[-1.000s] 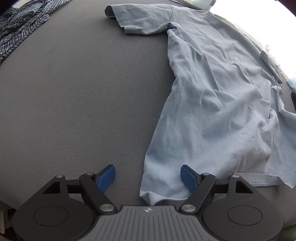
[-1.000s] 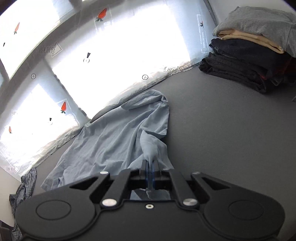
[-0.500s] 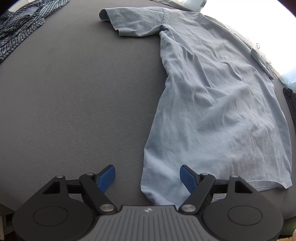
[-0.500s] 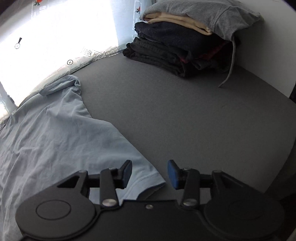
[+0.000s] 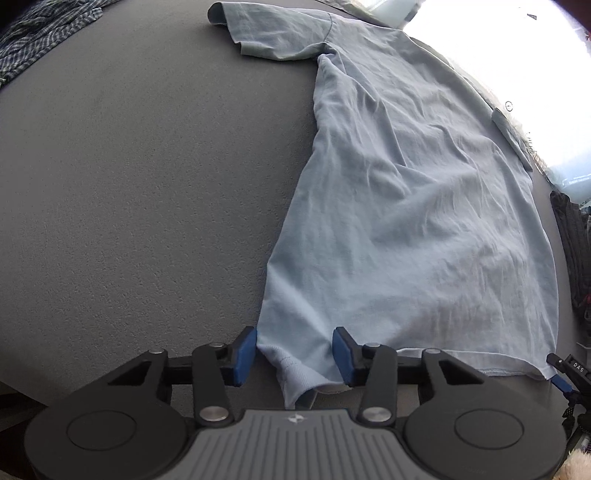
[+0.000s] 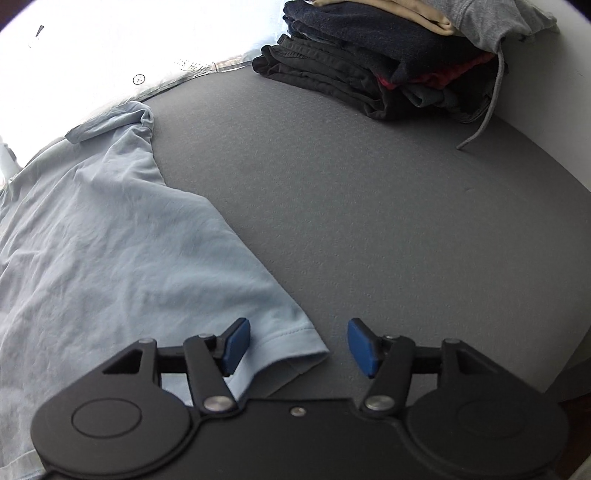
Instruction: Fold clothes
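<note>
Your right gripper (image 6: 298, 345) has let go. A second ago it was pinched shut on a bunched fold of the light blue T-shirt (image 5: 406, 221); now its jaws stand wide apart and hold nothing, the shirt's right hem corner (image 6: 295, 341) lying flat between them on the grey table (image 6: 369, 221).

Your left gripper (image 5: 294, 356) has narrowed. Its blue pads (image 5: 245, 350) were set well apart a moment back; now they bracket the left hem corner (image 5: 295, 373) closely, the left pad at the cloth's edge, but a gap remains, so not yet clamped.

The shirt itself has gone from rumpled on its right side to spread flat: body smooth, hem along the near edge, left sleeve (image 5: 266, 33) laid outward at the far end.

Reading: spreading looks finished, folding proper not begun. Both hem corners sit within reach of the jaws.

Off to the sides: a stack of folded clothes (image 6: 388, 62) far right, a checked garment (image 5: 37, 40) far left.
</note>
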The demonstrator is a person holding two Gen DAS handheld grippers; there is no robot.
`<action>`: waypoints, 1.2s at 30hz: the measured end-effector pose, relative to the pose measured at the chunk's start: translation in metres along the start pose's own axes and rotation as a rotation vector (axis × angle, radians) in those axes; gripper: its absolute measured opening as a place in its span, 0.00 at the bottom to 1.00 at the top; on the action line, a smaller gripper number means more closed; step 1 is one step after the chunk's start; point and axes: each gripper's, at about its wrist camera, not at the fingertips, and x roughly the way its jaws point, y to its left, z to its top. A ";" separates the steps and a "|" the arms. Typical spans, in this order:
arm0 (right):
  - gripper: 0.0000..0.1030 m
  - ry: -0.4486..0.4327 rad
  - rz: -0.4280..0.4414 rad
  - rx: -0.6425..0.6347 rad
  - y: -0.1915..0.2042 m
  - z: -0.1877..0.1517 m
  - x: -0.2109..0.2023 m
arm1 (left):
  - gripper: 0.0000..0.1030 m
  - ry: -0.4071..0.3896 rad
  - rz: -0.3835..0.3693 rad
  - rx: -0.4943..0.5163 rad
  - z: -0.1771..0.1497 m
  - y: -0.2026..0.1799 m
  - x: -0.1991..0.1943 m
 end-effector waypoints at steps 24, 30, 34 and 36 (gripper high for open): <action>0.68 -0.022 0.064 -0.131 -0.008 -0.004 0.000 | 0.50 -0.055 0.040 -0.051 -0.028 0.016 -0.014; 0.22 -0.011 0.087 -0.219 0.007 -0.002 -0.005 | 0.05 -0.049 0.073 0.085 -0.032 -0.010 -0.007; 0.03 -0.097 0.155 -0.224 0.016 0.008 -0.035 | 0.05 -0.140 0.110 0.124 -0.031 -0.023 -0.025; 0.03 -0.173 0.219 -0.189 0.012 0.022 -0.068 | 0.05 -0.220 0.059 0.073 -0.022 -0.021 -0.056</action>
